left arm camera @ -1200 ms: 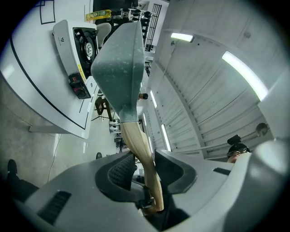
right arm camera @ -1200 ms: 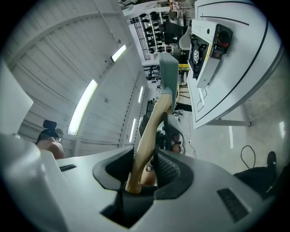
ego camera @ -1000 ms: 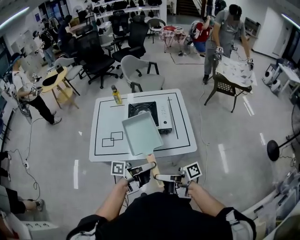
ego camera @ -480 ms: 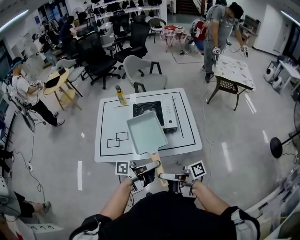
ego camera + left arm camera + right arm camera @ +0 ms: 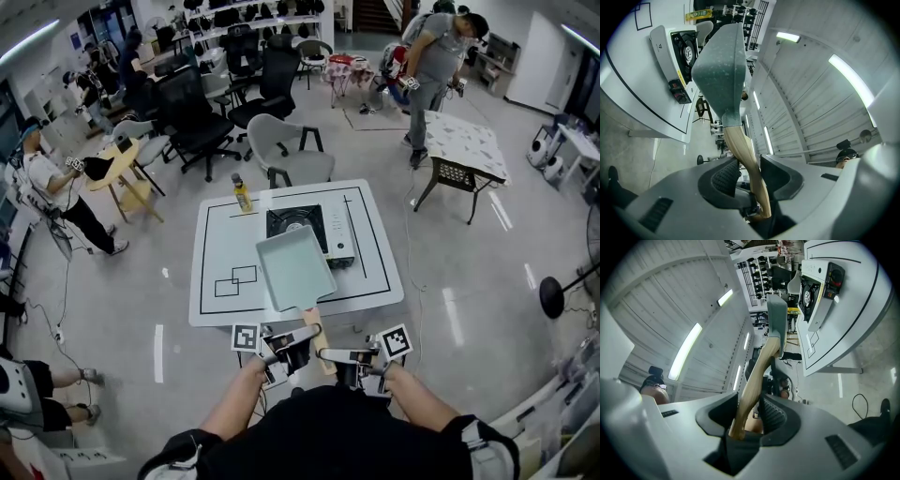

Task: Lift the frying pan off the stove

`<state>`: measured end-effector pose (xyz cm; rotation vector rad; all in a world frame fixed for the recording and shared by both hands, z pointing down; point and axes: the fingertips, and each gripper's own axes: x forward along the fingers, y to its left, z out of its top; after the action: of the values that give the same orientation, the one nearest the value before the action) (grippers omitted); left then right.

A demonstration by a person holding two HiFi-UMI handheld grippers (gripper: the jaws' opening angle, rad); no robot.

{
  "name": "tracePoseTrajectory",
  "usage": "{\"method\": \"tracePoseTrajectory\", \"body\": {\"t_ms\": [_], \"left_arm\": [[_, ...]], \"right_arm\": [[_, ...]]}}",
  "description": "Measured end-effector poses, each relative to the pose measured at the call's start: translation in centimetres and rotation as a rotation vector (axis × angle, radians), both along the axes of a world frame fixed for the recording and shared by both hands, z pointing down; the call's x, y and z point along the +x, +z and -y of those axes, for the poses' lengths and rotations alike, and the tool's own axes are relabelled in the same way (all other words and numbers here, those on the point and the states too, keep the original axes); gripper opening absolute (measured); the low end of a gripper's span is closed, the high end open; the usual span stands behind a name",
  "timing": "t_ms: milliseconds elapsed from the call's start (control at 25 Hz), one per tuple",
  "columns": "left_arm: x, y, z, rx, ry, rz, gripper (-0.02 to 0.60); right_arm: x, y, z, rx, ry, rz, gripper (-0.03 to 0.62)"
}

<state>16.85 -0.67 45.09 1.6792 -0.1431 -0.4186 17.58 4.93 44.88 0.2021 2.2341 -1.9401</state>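
The frying pan (image 5: 295, 267), pale green and rectangular with a wooden handle (image 5: 313, 333), hangs in the air over the table's near half, its far edge overlapping the gas stove (image 5: 309, 230). My left gripper (image 5: 298, 336) and right gripper (image 5: 330, 354) both hold the handle at the table's near edge. In the left gripper view the handle (image 5: 745, 159) runs between the pads of the left gripper (image 5: 743, 176) up to the pan (image 5: 719, 70). In the right gripper view the handle (image 5: 754, 376) sits in the right gripper (image 5: 749, 416), whose jaws are opening slightly, below the pan (image 5: 776, 317).
The stove stands on a white table (image 5: 216, 309) marked with black lines. A yellow bottle (image 5: 243, 194) is at its far left corner. A grey chair (image 5: 286, 155) stands behind the table. Office chairs, another table and people are farther off.
The pan stays in both grippers at about the same spot over the table. The head view has shifted a little, and a person at the back has moved.
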Motion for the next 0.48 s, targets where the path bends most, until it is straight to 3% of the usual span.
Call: {"method": "tracePoseTrajectory", "body": {"t_ms": [480], "left_arm": [[0.19,-0.29,0.1,0.006,-0.01,-0.012,0.143]], "right_arm": [[0.25,-0.19,0.11,0.017,-0.01,0.013,0.156]]}}
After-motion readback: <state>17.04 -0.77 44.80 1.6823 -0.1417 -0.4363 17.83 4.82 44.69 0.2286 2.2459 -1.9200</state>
